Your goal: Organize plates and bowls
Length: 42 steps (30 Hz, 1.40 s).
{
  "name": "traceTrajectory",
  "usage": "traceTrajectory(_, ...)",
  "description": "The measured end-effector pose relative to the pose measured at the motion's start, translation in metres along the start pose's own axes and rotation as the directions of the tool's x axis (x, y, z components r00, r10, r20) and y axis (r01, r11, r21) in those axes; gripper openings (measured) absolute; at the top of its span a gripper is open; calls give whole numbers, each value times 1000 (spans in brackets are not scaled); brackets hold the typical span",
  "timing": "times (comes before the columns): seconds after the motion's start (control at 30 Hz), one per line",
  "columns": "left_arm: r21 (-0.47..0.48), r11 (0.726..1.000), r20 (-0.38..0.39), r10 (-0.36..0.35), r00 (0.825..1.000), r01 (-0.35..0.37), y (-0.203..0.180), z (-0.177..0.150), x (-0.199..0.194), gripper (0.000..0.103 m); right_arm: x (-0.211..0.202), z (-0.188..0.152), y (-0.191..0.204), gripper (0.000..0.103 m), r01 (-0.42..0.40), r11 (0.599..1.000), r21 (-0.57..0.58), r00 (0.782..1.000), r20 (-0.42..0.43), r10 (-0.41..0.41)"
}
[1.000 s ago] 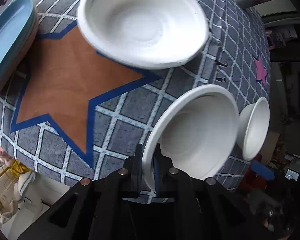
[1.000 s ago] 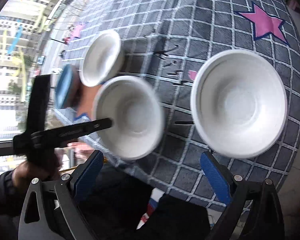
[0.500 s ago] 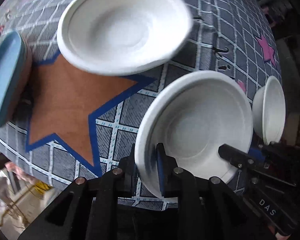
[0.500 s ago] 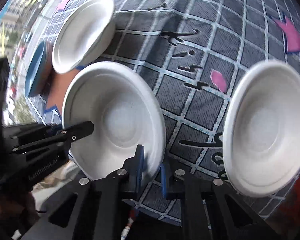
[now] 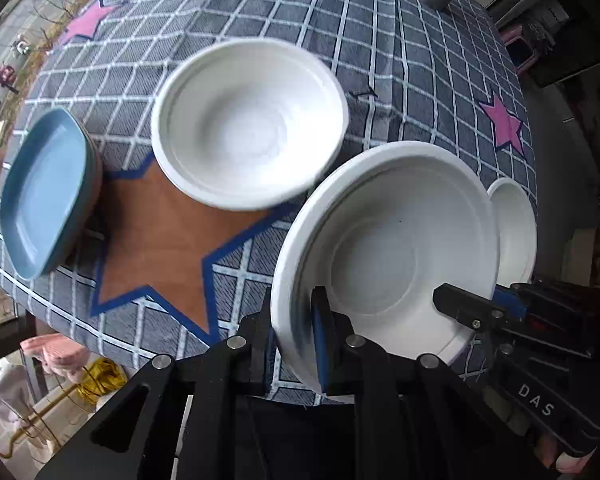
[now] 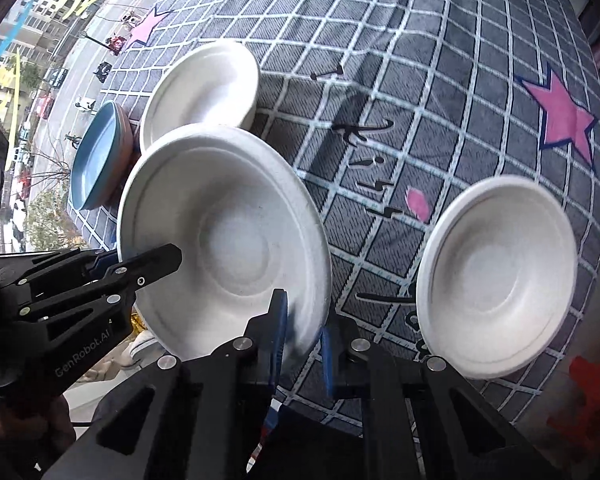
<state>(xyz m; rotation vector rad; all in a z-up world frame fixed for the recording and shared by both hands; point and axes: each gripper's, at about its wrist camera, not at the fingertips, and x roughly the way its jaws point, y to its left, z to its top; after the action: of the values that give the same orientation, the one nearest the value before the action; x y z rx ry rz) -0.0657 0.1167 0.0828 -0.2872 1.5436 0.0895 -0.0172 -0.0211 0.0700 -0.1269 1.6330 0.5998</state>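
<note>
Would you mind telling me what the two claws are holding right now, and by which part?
Both grip one white round paper bowl by its rim: the left claw on one edge, the right claw on another.

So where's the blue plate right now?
The blue plate sits at the table's left edge in the left wrist view, beside the orange star and a white bowl.

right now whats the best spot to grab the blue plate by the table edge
Take the blue plate by its raised rim on the side nearest the orange star, coming from above with one finger inside and one outside. It lies flat and shallow on the tablecloth, so only the upturned lip offers a pinch. Both grippers are occupied with a white bowl.
</note>
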Motion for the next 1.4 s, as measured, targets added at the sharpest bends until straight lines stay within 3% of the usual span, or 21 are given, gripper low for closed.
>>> traceTrajectory(0.4,-17,1000,40,2,999,-2,6,21,-14,18,-17,22,18,17,12,1000,-10,1000,14,-12)
traceTrajectory(0.97,-87,996,87,1,996,6,65,63,-38,18,-25,82,66,17,5,1000,-15,999,46,-4)
traceTrajectory(1.13,-81,997,63,-5,998,10,73,82,-30,19,-22,97,70,17,19,1000,-5,999,41,-19)
traceTrajectory(1.17,-88,996,51,-10,999,14,75,85,-25,26,-18,100,70,17,22,1000,-1,999,37,-22)
traceTrajectory(1.2,-95,995,44,-11,999,15,78,87,-22,42,-15,103,68,17,17,1000,5,999,28,-17)
traceTrajectory(1.23,-110,994,40,-3,999,8,82,90,-18,48,-10,108,67,22,17,1000,18,1000,10,-17)
traceTrajectory(1.27,-122,993,44,10,999,-4,86,93,-17,51,-8,111,65,41,33,999,31,999,6,-33)
traceTrajectory(1.33,-123,992,56,5,998,2,90,95,-19,52,-14,113,60,69,55,997,54,998,36,-57)
traceTrajectory(1.4,-114,993,67,9,998,-2,91,97,-20,56,-25,111,53,71,56,995,79,994,87,-63)
